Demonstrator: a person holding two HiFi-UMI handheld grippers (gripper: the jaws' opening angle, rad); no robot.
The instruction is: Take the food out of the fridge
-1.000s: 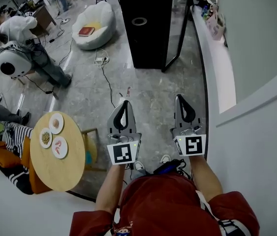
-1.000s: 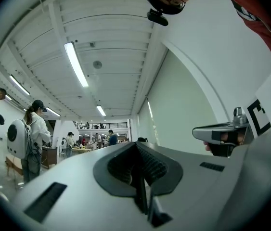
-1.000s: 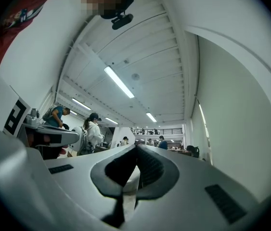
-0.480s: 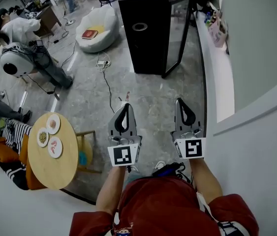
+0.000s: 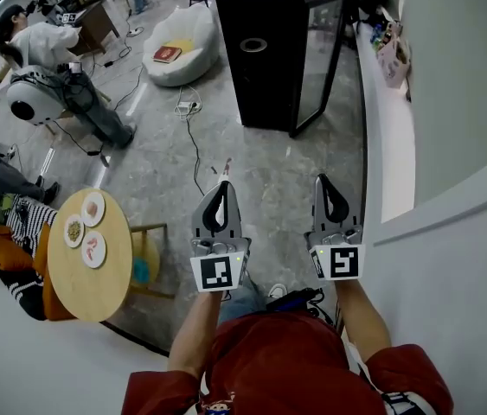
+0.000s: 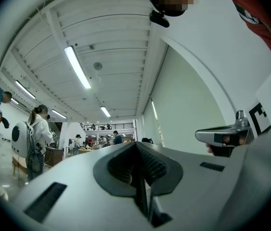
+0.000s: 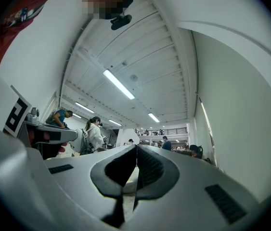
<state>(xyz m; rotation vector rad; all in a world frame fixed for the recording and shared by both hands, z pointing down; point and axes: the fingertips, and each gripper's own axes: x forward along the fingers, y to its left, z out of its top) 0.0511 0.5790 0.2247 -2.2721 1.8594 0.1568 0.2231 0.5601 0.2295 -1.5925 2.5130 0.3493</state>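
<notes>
Held left gripper (image 5: 222, 185) and right gripper (image 5: 322, 181) side by side, well short of the black fridge (image 5: 265, 59).
Had both pairs of jaws pressed together with nothing between them; saw three plates of food (image 5: 84, 230) on the round wooden table (image 5: 96, 292) off left, well apart from the fridge.

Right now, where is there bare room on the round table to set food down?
On the round table, the near half is bare, between the three plates and the near rim. The far end is crowded by those plates.
</notes>
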